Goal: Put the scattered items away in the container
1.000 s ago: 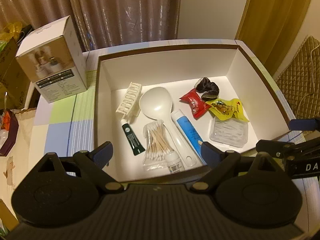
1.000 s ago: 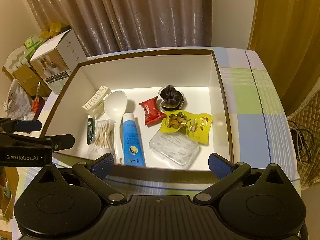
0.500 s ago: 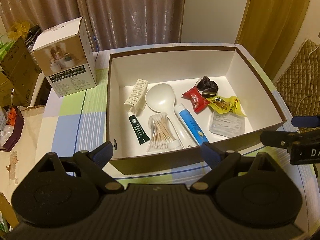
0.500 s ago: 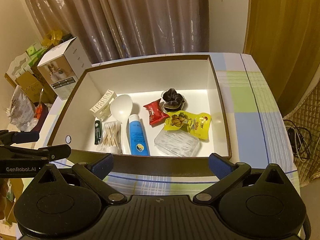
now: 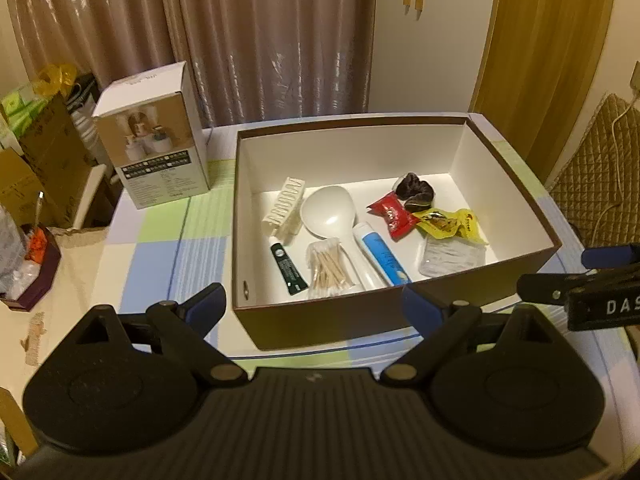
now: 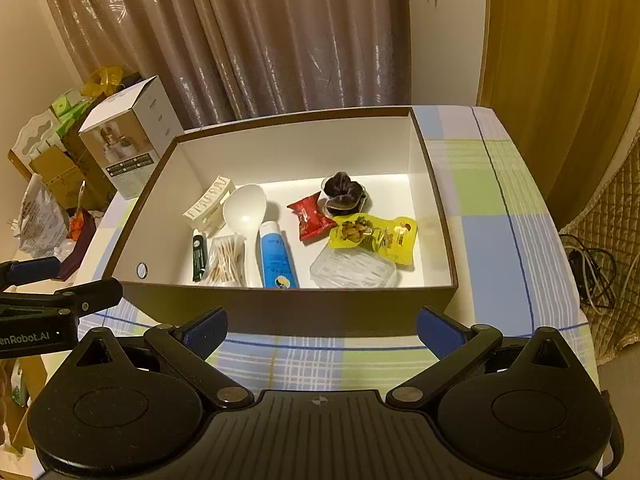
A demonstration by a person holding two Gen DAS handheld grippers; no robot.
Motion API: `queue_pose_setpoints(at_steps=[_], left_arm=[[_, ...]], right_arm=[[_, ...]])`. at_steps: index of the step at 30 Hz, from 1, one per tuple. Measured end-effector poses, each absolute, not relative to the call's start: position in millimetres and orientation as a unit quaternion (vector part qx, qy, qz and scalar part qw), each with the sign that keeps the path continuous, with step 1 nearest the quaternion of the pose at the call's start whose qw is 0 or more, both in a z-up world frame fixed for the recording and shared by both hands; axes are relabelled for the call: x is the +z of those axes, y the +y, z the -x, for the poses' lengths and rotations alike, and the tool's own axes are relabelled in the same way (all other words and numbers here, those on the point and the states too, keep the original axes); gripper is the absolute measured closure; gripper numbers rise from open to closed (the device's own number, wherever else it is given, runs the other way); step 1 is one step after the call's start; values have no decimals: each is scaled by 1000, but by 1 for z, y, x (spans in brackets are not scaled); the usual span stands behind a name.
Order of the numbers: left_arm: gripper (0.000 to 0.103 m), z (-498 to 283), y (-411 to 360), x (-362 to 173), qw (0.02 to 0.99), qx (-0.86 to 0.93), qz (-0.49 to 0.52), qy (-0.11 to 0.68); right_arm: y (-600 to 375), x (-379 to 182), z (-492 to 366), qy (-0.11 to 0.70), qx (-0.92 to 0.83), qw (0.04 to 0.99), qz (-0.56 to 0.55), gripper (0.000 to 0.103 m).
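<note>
A brown box with a white inside (image 5: 516, 178) (image 6: 436, 196) stands on the checked tablecloth. In it lie a white spoon (image 5: 330, 210) (image 6: 245, 210), a cream hair clip (image 5: 282, 212), a dark green tube (image 5: 289, 269), cotton swabs (image 5: 328, 266) (image 6: 226, 260), a blue tube (image 5: 382, 254) (image 6: 276, 256), a red packet (image 5: 392, 214), a yellow packet (image 6: 374, 234), a dark scrunchie (image 6: 340, 192) and a clear case (image 6: 352, 270). My left gripper (image 5: 314, 308) is open and empty in front of the box. My right gripper (image 6: 320, 330) is open and empty too, also short of the near wall.
A white product carton (image 5: 154, 156) (image 6: 130, 148) stands on the table left of the box. Cardboard boxes and bags (image 5: 36, 168) crowd the floor at far left. Cables (image 6: 592, 272) lie off the table's right edge. A quilted chair (image 5: 596, 184) is at the right.
Both grippers have pulled back and up from the box, so its near wall and more tablecloth now show. Items inside have not moved.
</note>
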State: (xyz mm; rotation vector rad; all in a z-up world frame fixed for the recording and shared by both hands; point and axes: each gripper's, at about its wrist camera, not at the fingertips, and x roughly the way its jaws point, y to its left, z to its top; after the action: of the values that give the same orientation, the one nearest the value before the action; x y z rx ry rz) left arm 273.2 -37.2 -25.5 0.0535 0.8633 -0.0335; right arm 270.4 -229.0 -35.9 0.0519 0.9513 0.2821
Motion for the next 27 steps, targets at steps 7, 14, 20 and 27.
queue_pose_setpoints(at_steps=[7,14,20,27], left_arm=[[8,-259,-34,-29,903,-22,-16,428],[5,-249,-31,-31,902,-26,-16,432],[5,-240,-28,-31,904,-23,-14,426],[5,-237,-24,-36,906,-26,-16,423]], right_arm=[[-226,-33,-257,452,133,882,-19,0],[-221,-33,-251,454,133,881,-16,0],[-218,-34,-245,455,138,879,-18,0],[-216,-36,-242,460,130,878,-22,0]])
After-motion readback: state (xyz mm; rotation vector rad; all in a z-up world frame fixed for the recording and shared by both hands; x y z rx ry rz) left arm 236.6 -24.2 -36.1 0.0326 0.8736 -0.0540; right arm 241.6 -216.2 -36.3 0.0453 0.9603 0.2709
